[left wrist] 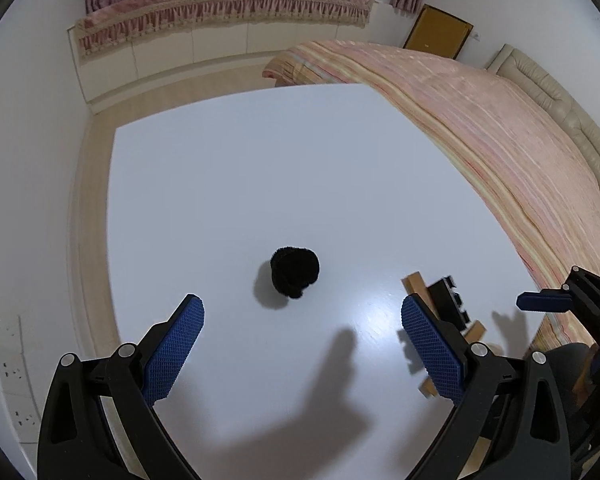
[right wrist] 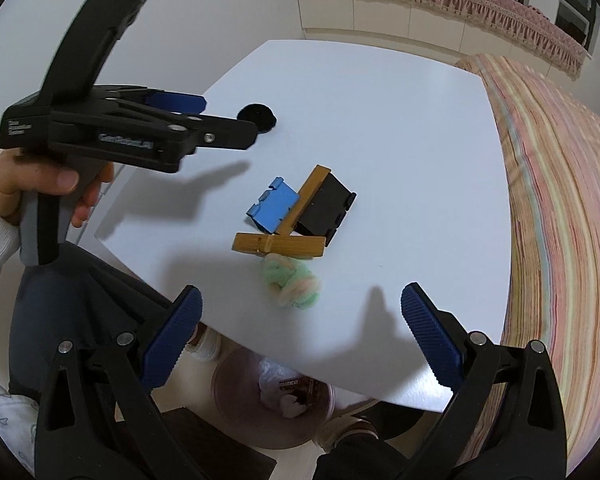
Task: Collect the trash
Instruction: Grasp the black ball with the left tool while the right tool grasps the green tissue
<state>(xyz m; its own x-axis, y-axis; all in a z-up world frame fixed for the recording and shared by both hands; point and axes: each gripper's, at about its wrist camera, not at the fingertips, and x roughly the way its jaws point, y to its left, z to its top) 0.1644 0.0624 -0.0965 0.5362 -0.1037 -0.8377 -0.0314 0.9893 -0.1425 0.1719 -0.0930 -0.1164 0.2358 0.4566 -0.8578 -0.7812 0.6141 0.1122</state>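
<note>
A black fuzzy ball (left wrist: 295, 277) lies on the white table (left wrist: 260, 180), just ahead of my open, empty left gripper (left wrist: 302, 344). The ball also shows in the right wrist view (right wrist: 257, 117), beyond the left gripper (right wrist: 204, 120). My right gripper (right wrist: 300, 332) is open and empty above the table's near edge. Just ahead of it lies a pastel green and pink fluffy wad (right wrist: 291, 282). Behind that sit two wooden pieces (right wrist: 280, 245), a blue block (right wrist: 274, 205) and a black block (right wrist: 326, 208). The right gripper's tip (left wrist: 544, 302) shows at the right of the left wrist view.
A translucent bin (right wrist: 274, 400) holding wrappers and tissue stands on the floor under the table's near edge. A bed with a striped pink cover (left wrist: 480, 128) runs along the table's right side. The person's legs and shoes are beside the bin.
</note>
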